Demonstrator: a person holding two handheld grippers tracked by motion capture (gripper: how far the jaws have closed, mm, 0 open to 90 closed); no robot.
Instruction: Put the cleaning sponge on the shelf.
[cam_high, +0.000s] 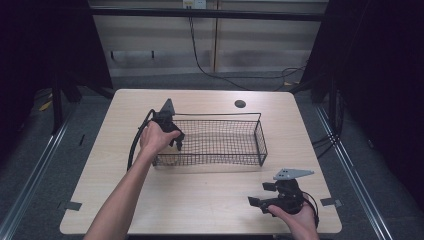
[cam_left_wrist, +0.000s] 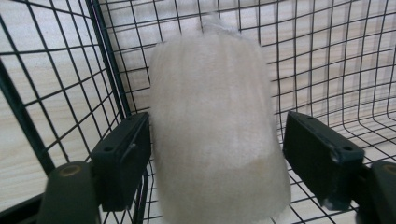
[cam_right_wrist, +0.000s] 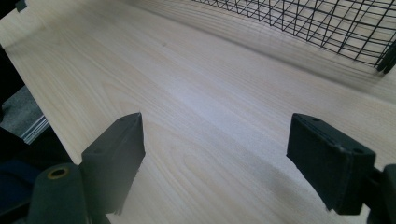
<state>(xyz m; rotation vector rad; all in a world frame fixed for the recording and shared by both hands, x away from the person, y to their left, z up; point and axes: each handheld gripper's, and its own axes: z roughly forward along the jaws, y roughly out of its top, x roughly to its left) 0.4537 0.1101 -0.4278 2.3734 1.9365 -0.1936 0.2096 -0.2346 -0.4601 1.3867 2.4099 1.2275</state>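
Left gripper (cam_left_wrist: 217, 154): two black jaws parted, with a gap at the right pad; between them one cream, ribbed, soft cylindrical object (cam_left_wrist: 215, 130), blurred, inside the left end of one black wire-mesh basket (cam_high: 250, 137). Whether the left pad touches the object cannot be told. Right gripper (cam_right_wrist: 215, 158): two black jaws spread wide, nothing between them, over the pale wooden table (cam_high: 200, 200), near the basket's front right corner.
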